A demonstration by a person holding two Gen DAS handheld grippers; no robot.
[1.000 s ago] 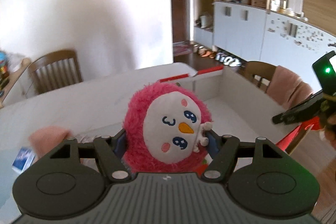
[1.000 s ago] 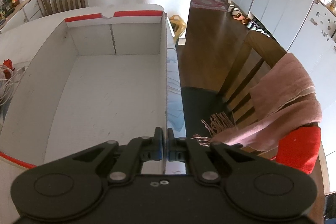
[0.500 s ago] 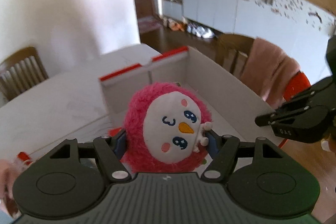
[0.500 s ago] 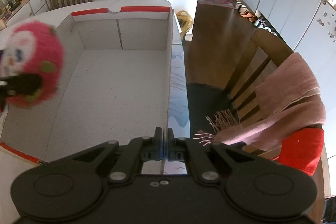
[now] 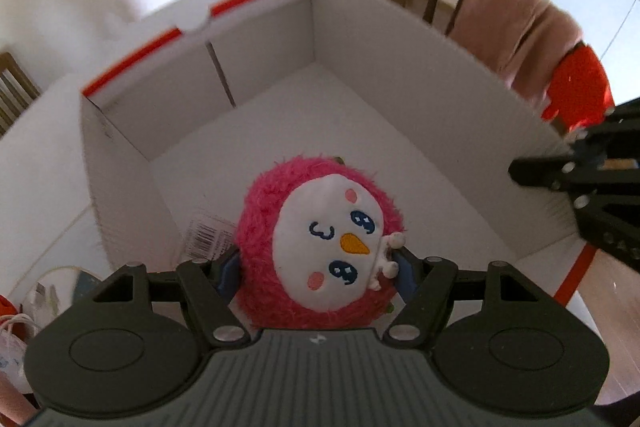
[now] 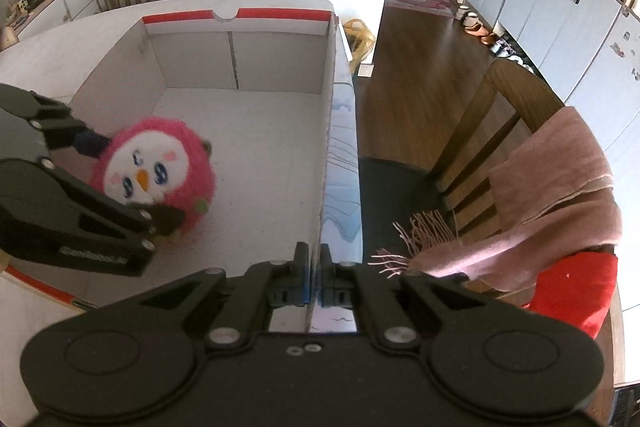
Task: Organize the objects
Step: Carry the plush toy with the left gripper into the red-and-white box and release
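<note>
Plush penguin (image 5: 320, 247), pink, sat clamped between the left tool's (image 5: 316, 267) pads, hanging over the floor of the white cardboard box (image 5: 260, 67), not yet set down. Right tool (image 6: 314, 275) was fully closed on the box's near wall edge. Box otherwise looked empty; release was left to do. Left view alone showed cables and clutter on the worktop (image 5: 36, 155) beside the box; right view alone showed the scarf-draped chair (image 6: 520, 155).
</note>
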